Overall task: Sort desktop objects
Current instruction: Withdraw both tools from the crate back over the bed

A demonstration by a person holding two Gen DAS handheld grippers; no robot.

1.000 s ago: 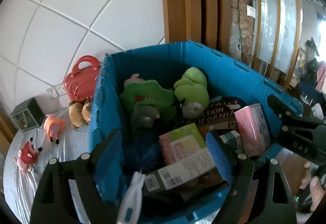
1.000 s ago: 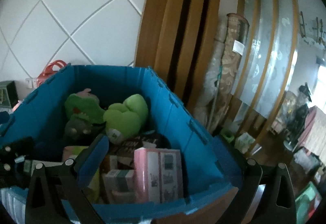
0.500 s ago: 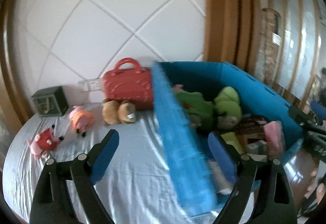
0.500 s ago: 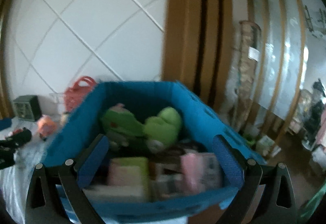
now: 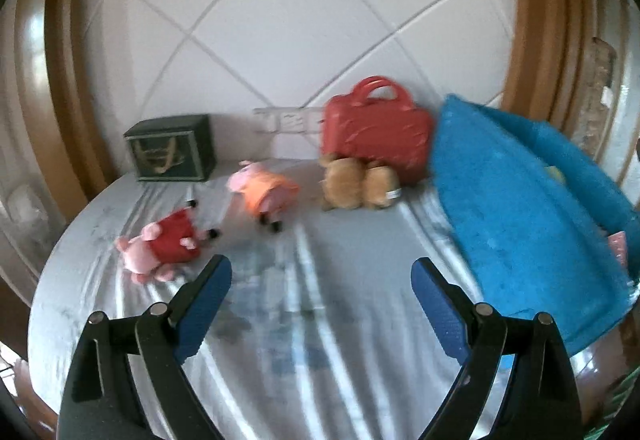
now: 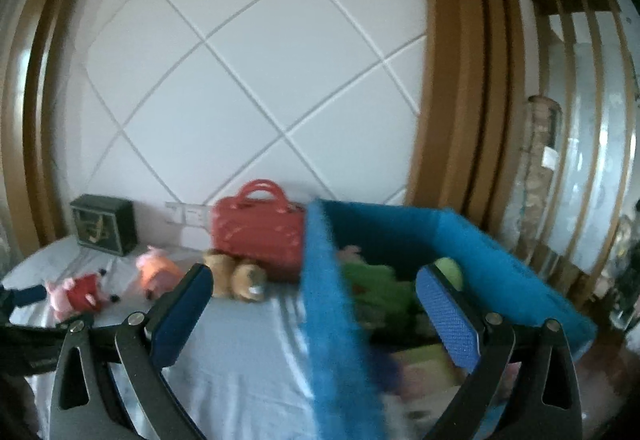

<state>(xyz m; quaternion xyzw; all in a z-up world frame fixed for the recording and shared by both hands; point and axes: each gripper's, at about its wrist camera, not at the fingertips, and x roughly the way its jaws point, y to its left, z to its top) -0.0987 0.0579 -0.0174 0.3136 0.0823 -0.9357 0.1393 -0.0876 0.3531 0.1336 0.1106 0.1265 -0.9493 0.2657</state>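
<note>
Soft daylight, motion blur, heavy fisheye edge warping.

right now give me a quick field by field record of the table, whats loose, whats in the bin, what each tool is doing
surface: table under a pale wrinkled cloth
bin: blue crate at the right edge, green plush inside
loose toys: red-dressed pig plush, orange-dressed pig plush, brown plush
by the wall: red toy handbag, dark green box
left tool: open, empty, over bare cloth
right tool: open, empty, facing the crate's near wall
image quality: motion blur, small details unreadable
</note>
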